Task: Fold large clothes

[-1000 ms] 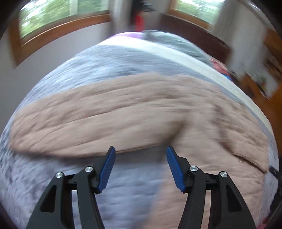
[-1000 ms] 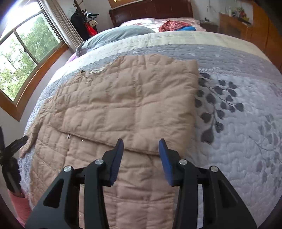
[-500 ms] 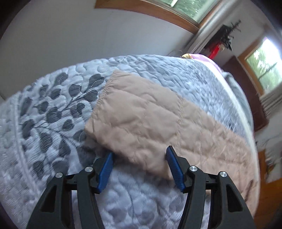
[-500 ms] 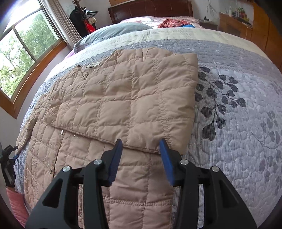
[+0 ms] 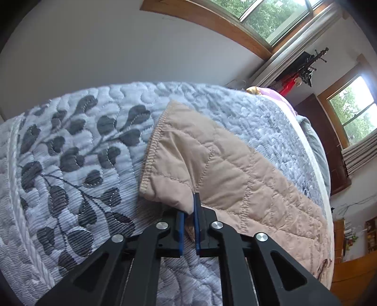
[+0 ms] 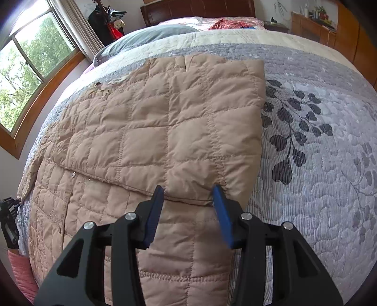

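A tan quilted jacket [image 6: 165, 131] lies spread on the grey quilted bedspread [image 6: 318, 164], with one panel folded over its body. In the left wrist view its sleeve [image 5: 223, 164] stretches across the bed, cuff end nearest me. My left gripper [image 5: 188, 211] is shut on the sleeve's near edge, close to the cuff. My right gripper [image 6: 188, 197] is open, its blue fingers straddling the lower edge of the folded panel near its right corner. The left gripper also shows at the far left of the right wrist view [image 6: 8, 216].
The bed's wooden headboard [image 6: 198, 9] and a grey pillow [image 6: 153, 35] are at the far end. Windows [image 6: 28, 66] line the left wall. A wooden dresser [image 6: 313, 26] stands at the right. Red clothing [image 6: 226, 23] lies near the pillows.
My left gripper has closed on the sleeve's edge near the cuff; it was open half a second ago. My right gripper moved forward to the folded panel's lower edge and stays open.
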